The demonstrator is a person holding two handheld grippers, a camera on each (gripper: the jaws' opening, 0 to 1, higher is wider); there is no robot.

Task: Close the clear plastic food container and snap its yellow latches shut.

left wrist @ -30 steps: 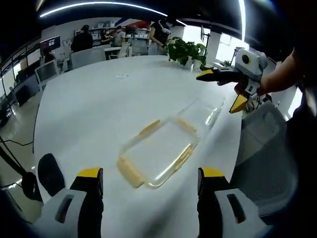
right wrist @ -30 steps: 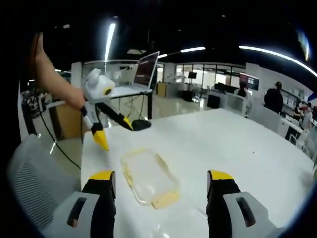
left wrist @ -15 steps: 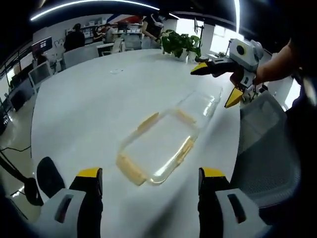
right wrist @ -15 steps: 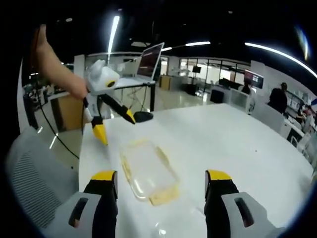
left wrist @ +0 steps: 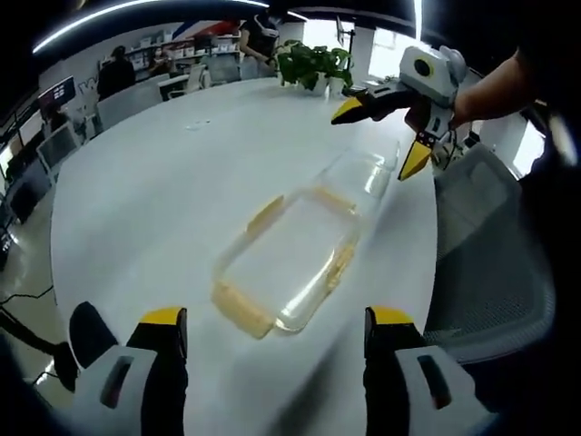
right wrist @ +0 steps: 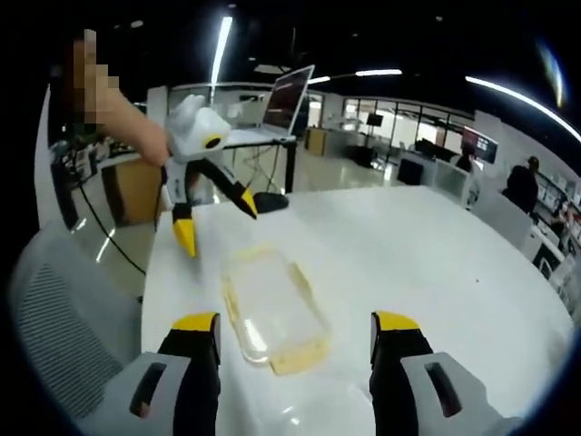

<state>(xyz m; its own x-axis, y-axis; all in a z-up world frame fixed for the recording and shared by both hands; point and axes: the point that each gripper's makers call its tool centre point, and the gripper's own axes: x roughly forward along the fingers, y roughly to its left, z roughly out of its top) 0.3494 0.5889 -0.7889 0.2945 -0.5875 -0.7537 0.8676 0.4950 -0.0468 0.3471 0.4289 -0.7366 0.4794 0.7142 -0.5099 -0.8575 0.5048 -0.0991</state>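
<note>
- The clear plastic food container lies flat on the white table, near the table edge that faces the grey mesh chair; in the right gripper view the container sits just ahead of that view's own jaws.
- Its yellow latches show along the container's rim, one at the end nearest the left hand-held gripper, others along the long sides; I cannot tell whether they are snapped down.
- A second clear piece adjoins the container's far end; whether it is the lid or a hinged part is unclear.
- The left hand-held gripper hovers above the table short of the container, its yellow-tipped jaws spread wide and grasping nothing; it touches nothing. Seen from the right gripper view, it hangs above the container's far end, jaws splayed.
- The right hand-held gripper is likewise released, jaws wide apart on either side of the container's near end, above it. From the left gripper view it hovers over the clear piece beyond the container, held by a person's hand.
- Beyond the container stands a potted plant at the table's far edge.
- An open laptop sits on a stand past the container's far end.
</note>
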